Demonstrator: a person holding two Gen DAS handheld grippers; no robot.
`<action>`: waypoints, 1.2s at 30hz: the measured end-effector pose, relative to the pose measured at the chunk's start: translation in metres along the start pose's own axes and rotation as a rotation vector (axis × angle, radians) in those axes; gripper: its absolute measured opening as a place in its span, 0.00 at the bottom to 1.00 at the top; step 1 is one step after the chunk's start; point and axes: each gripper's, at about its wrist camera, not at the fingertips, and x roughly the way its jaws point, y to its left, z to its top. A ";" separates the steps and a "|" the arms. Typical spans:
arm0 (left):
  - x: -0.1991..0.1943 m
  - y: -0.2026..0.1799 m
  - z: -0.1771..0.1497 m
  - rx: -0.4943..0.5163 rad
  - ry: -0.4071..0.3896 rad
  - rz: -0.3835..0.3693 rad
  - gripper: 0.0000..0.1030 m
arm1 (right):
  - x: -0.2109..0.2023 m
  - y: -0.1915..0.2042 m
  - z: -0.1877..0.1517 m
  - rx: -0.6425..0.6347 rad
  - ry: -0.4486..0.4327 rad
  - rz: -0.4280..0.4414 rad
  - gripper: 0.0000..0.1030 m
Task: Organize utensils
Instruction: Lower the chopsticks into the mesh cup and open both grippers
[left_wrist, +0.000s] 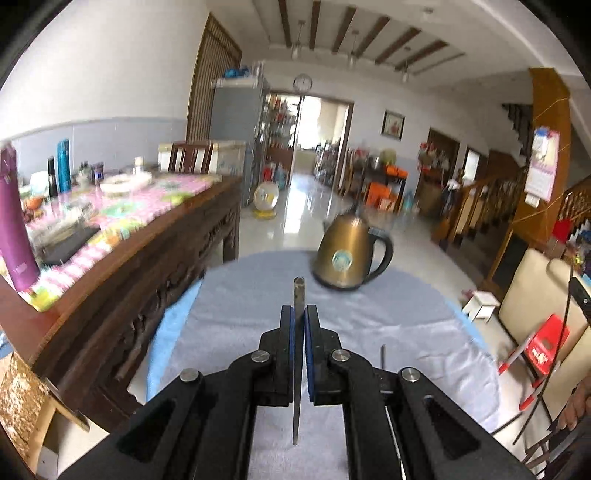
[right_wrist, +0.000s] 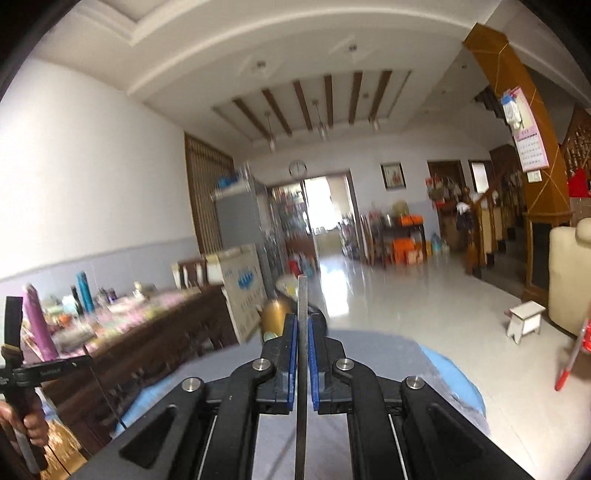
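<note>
Jaws of both grippers are clenched, each on a thin metal utensil: left gripper holds one above the desk near the kettle; right gripper holds another upright.

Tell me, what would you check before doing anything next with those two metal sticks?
1. Left hand-held gripper shut on its flat metal utensil: ok, the strip sits between the blue pads.
2. Right hand-held gripper shut on its flat metal utensil: ok.
3. Utensils straight in the grip: ok, both run along the fingers.
4. Kettle clear of the left tip: ok, it stands apart on the grey cloth.
5. Place to put the utensils: cannot tell, no holder in view.
6. Sharp view: not ok, both pictures are blurred.
</note>
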 end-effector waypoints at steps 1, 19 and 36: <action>-0.005 -0.001 0.002 0.006 -0.012 -0.005 0.05 | -0.005 0.004 0.003 0.009 -0.019 0.012 0.06; -0.081 -0.041 0.012 0.038 -0.053 -0.259 0.05 | 0.022 0.099 -0.058 0.038 -0.068 0.065 0.06; -0.047 -0.079 -0.040 -0.025 0.044 -0.293 0.05 | 0.020 0.096 -0.113 -0.026 -0.046 -0.008 0.06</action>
